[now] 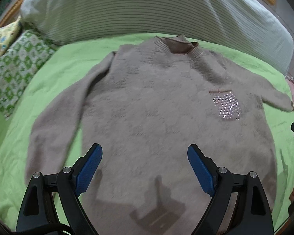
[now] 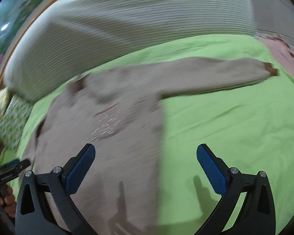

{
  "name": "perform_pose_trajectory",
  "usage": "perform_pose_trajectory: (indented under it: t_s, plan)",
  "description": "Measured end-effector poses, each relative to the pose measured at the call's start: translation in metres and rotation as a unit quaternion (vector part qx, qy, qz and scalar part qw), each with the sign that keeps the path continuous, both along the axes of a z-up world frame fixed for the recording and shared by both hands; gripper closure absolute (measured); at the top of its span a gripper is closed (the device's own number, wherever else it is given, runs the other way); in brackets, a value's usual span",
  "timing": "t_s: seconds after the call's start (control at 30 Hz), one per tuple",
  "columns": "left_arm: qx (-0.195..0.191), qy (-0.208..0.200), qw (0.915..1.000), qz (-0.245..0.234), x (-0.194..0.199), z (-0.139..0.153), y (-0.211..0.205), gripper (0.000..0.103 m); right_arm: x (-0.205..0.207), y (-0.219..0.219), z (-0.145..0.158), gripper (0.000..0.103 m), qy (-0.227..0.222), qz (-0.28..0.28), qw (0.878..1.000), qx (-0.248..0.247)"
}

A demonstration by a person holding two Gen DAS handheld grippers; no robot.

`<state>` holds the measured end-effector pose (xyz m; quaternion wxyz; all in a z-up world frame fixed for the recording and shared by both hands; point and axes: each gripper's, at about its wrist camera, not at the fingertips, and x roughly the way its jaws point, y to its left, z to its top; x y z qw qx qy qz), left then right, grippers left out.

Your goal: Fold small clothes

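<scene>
Through the left wrist view, the left gripper is hovering with fingers spread wide and empty over the sweater, which is lying flat on the green sheet, collar far, sparkly pocket showing. Through the right wrist view, the right gripper is hanging released over the sweater's edge; only here the outstretched sleeve is showing fully. A striped headboard cushion is backing the bed
</scene>
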<state>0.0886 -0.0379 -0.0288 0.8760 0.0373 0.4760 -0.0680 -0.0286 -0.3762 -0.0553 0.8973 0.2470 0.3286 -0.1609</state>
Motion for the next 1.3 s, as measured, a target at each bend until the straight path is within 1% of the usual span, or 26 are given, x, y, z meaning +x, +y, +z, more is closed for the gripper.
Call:
perform_pose_trajectory:
  t_s: [0.17,0.23,0.3,0.33,0.37,0.4,0.47,0.53,0.57,0.63,0.7,0.73,0.77,0.8,0.83,0.87,0.93,0.97,1.0,1.07,1.1,1.17,1.2,1.23,1.27,1.3]
  plan:
    - [-0.005,0.005,0.9999,-0.007,0.037,-0.005,-0.022,0.013,0.0,-0.08,-0.005,0.0,-0.003,-0.075,0.997,0.013]
    - [-0.012,0.007,0.9999,-0.005,0.051,-0.007,-0.028,0.013,-0.001,-0.118,-0.009,0.0,-0.011,-0.109,0.993,0.032]
    - [-0.028,0.016,0.9994,-0.011,0.066,-0.011,-0.034,0.012,-0.003,-0.153,-0.015,0.0,-0.011,-0.144,0.988,0.052]
    - [-0.031,0.018,0.9993,-0.012,0.074,-0.012,-0.037,0.012,-0.005,-0.17,-0.019,0.002,-0.011,-0.163,0.985,0.06]
    - [-0.032,0.018,0.9993,-0.012,0.081,-0.014,-0.04,0.012,-0.006,-0.193,-0.025,0.005,-0.012,-0.184,0.98,0.072]
    - [-0.031,0.018,0.9993,-0.013,0.089,-0.016,-0.044,0.012,-0.007,-0.206,-0.028,0.009,-0.011,-0.196,0.977,0.079]
    - [-0.02,0.014,0.9996,-0.011,0.108,-0.021,-0.052,0.012,-0.008,-0.238,-0.037,0.012,-0.01,-0.226,0.969,0.096]
    - [-0.01,0.017,0.9998,-0.009,0.124,-0.027,-0.058,0.012,-0.009,-0.269,-0.047,0.014,-0.012,-0.26,0.959,0.115]
    - [-0.009,0.021,0.9997,-0.007,0.132,-0.03,-0.06,0.012,-0.009,-0.286,-0.055,0.018,-0.015,-0.277,0.952,0.13]
    - [-0.009,0.026,0.9996,-0.002,0.146,-0.038,-0.062,0.012,-0.006,-0.303,-0.064,0.021,-0.019,-0.289,0.945,0.154]
    - [-0.007,0.03,0.9995,0.007,0.158,-0.044,-0.063,0.012,0.002,-0.316,-0.067,0.022,-0.029,-0.296,0.942,0.158]
    - [-0.001,0.036,0.9993,0.013,0.166,-0.051,-0.062,0.012,0.009,-0.32,-0.066,0.027,-0.03,-0.291,0.944,0.154]
    - [-0.001,0.042,0.9989,0.018,0.171,-0.055,-0.062,0.012,0.017,-0.322,-0.064,0.047,-0.026,-0.279,0.948,0.152]
    - [-0.002,0.049,0.9985,0.024,0.175,-0.06,-0.062,0.012,0.022,-0.326,-0.066,0.08,-0.024,-0.267,0.95,0.157]
    - [-0.009,0.056,0.998,0.027,0.178,-0.065,-0.062,0.012,0.028,-0.33,-0.066,0.098,-0.02,-0.257,0.952,0.166]
    - [-0.014,0.063,0.9975,0.029,0.179,-0.069,-0.061,0.012,0.029,-0.335,-0.063,0.097,-0.019,-0.26,0.952,0.159]
    - [-0.013,0.07,0.997,0.031,0.18,-0.076,-0.062,0.012,0.022,-0.334,-0.044,0.097,-0.033,-0.275,0.952,0.13]
    - [-0.011,0.07,0.9971,0.029,0.179,-0.078,-0.063,0.012,0.015,-0.33,-0.024,0.097,-0.056,-0.289,0.949,0.113]
    - [-0.01,0.069,0.9973,0.025,0.178,-0.079,-0.064,0.012,0.011,-0.325,-0.01,0.097,-0.073,-0.291,0.948,0.103]
    - [-0.008,0.068,0.9975,0.018,0.178,-0.081,-0.063,0.012,0.011,-0.305,0.025,0.097,-0.108,-0.277,0.952,0.078]
    - [-0.011,0.07,0.9974,0.015,0.177,-0.081,-0.061,0.012,0.02,-0.291,0.045,0.097,-0.129,-0.252,0.956,0.071]
    - [-0.025,0.071,0.997,0.017,0.174,-0.078,-0.055,0.012,0.039,-0.251,0.082,0.097,-0.17,-0.179,0.967,0.061]
    - [-0.036,0.073,0.9964,0.022,0.169,-0.076,-0.05,0.012,0.051,-0.231,0.095,0.097,-0.181,-0.148,0.971,0.058]
    - [-0.048,0.074,0.9958,0.026,0.167,-0.073,-0.045,0.012,0.068,-0.204,0.109,0.097,-0.193,-0.104,0.974,0.059]
    - [-0.058,0.074,0.9951,0.029,0.164,-0.071,-0.039,0.012,0.08,-0.179,0.118,0.097,-0.201,-0.07,0.975,0.064]
    - [-0.065,0.074,0.9946,0.032,0.16,-0.068,-0.034,0.012,0.1,-0.148,0.128,0.097,-0.212,-0.023,0.974,0.071]
